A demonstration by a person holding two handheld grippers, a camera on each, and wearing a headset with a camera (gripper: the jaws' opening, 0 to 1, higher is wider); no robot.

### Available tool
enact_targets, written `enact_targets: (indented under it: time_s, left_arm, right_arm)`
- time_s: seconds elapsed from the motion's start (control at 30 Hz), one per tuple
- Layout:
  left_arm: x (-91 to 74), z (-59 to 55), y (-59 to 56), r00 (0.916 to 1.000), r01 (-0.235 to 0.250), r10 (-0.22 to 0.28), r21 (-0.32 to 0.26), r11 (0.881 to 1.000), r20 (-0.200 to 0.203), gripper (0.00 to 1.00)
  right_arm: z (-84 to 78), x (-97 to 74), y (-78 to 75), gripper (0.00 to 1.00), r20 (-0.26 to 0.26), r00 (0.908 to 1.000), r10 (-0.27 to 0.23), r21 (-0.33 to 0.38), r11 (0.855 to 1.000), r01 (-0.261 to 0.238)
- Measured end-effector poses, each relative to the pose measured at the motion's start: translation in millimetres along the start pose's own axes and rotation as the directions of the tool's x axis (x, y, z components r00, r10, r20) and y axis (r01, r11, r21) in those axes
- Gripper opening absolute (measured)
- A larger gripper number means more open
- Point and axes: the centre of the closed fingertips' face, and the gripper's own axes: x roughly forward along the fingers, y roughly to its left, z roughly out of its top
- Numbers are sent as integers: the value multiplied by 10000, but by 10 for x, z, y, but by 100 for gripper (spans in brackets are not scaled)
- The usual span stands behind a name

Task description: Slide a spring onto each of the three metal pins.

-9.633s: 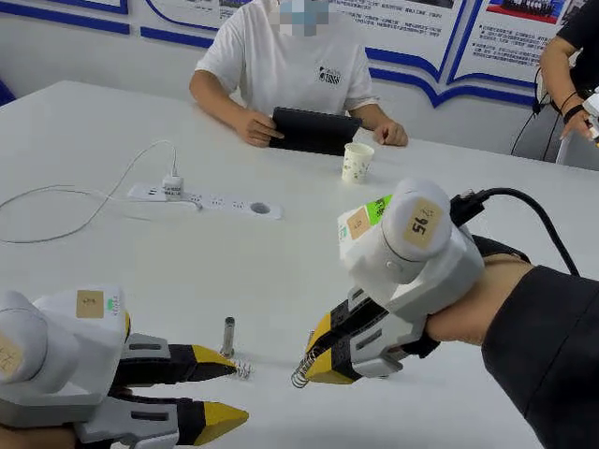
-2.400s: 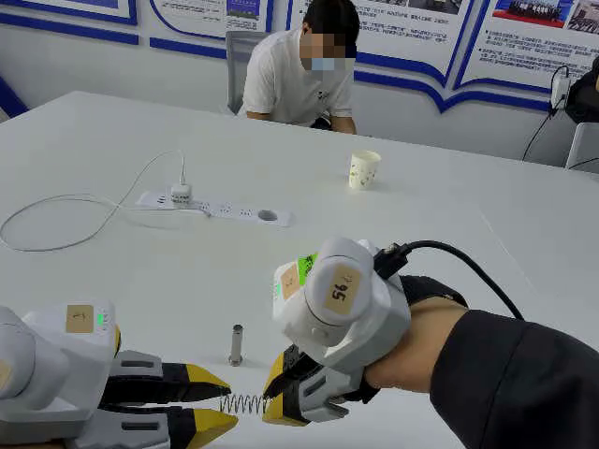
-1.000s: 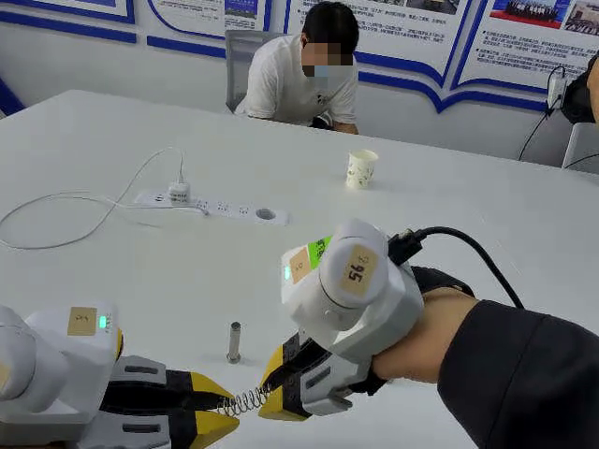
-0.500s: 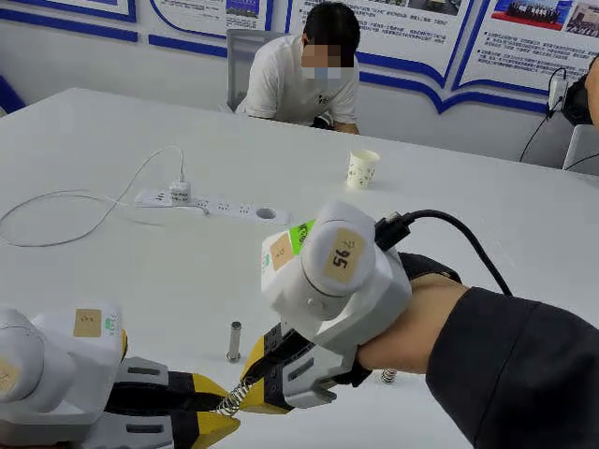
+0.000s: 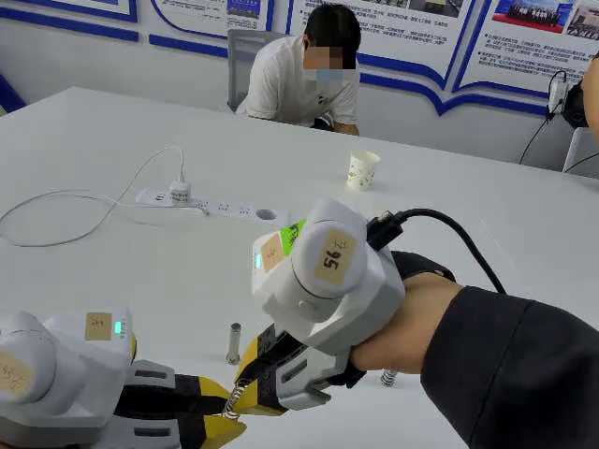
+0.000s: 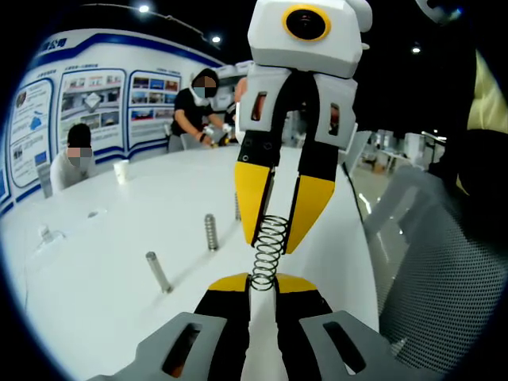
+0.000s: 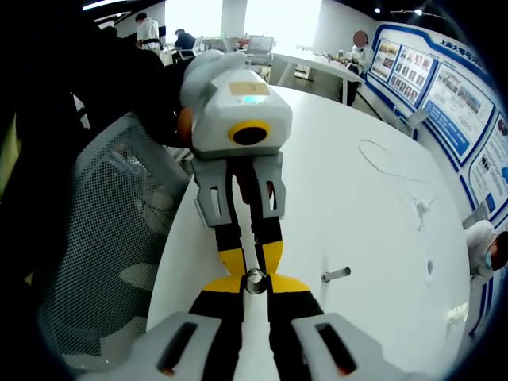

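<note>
The left gripper [image 6: 262, 284] clamps the near end of the spring [image 6: 267, 252]. Facing it, the right gripper [image 6: 274, 232] pinches the far end, so the coil bridges the two tips on a slant, not upright. The bare pin [image 5: 233, 342] stands upright on the table [image 5: 140, 271] just beyond both tips, and the right gripper's look the nearer. A pin already wearing a spring [image 5: 388, 376] stands by the right hand.

The white rounded right gripper [image 5: 241, 398] is wearing a tan sticker [image 5: 332, 257] marked 56, a black cable [image 5: 449, 224] running out behind that sticker. A dark sleeve [image 5: 524, 374] is covering the arm behind it.
</note>
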Motion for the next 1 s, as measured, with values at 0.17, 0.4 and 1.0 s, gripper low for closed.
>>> enact_targets:
  time_s: [0.17,0.4,1.0]
  left_arm:
    - [-16,20,12,9999,-73,74,-91,9999,111,14]
    - [-37,13,33,9997,-214,216,-192,9996,126,20]
    - [-135,-37,163,9957,-910,920,-662,9937,126,37]
  right_arm:
    - [-4,9,-10,12,-76,10000,29,-26,10000,-30]
    - [-5,6,-20,12,-117,9999,30,-36,10000,-31]
    - [-37,-32,-134,12,-153,9998,-144,77,9999,145]
